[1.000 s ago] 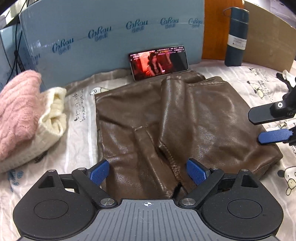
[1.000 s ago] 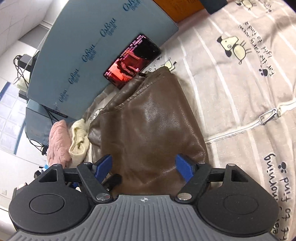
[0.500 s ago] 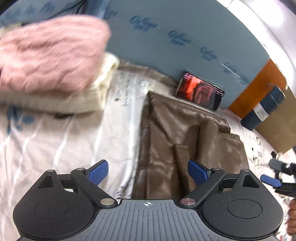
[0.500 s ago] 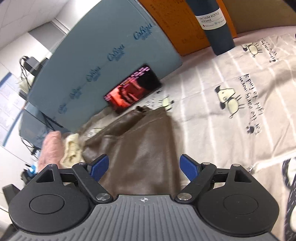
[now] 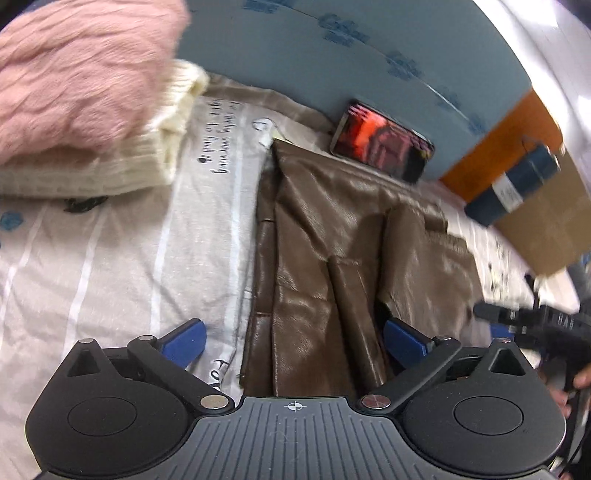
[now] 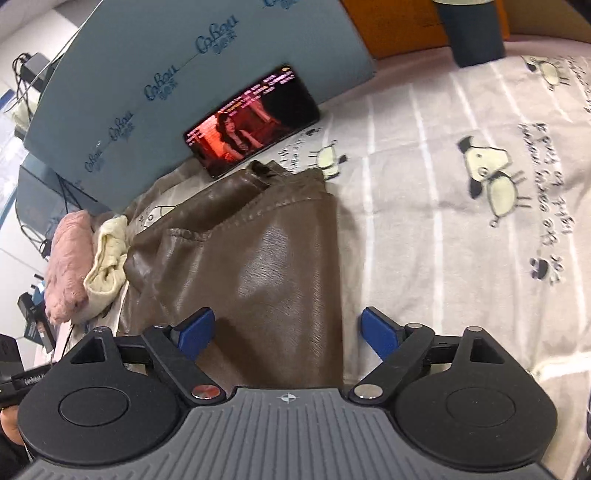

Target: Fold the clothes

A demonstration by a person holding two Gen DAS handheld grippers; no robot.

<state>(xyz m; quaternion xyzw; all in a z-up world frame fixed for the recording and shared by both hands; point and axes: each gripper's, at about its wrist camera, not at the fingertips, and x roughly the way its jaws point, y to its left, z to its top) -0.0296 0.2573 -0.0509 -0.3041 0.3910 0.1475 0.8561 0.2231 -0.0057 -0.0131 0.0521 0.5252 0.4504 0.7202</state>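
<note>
The left wrist view is smeared by motion blur, so the print on the pale striped sheet [image 5: 122, 236] and the label on the dark blue vacuum bottle [image 5: 513, 186] cannot be read there. In the right wrist view the bottle [image 6: 472, 33] is cut off at the top edge. The surface under the sheet is fully covered, so I cannot tell what it is.

The brown leather garment [image 5: 332, 258] lies folded on the sheet, glossy and creased, with stitched seams and overlapping panels; its near edge is hidden behind each hand-held gripper's body. From the right side it shows as a smooth, shiny slab [image 6: 258, 266] with a stitched far edge.

The left hand-held gripper [image 5: 293, 341] has its blue pads apart and opening, straddling the garment's left edge without pressing it. The right hand-held gripper [image 6: 288, 332] is also spread and opening, above the garment's right edge, pads clear of it.

A fluffy pink knit [image 5: 77, 74] sits on a cream ribbed knit [image 5: 155, 147] far left. A phone [image 6: 255, 122] with a reddish video leans on a blue-grey foam board [image 6: 184, 55].
</note>
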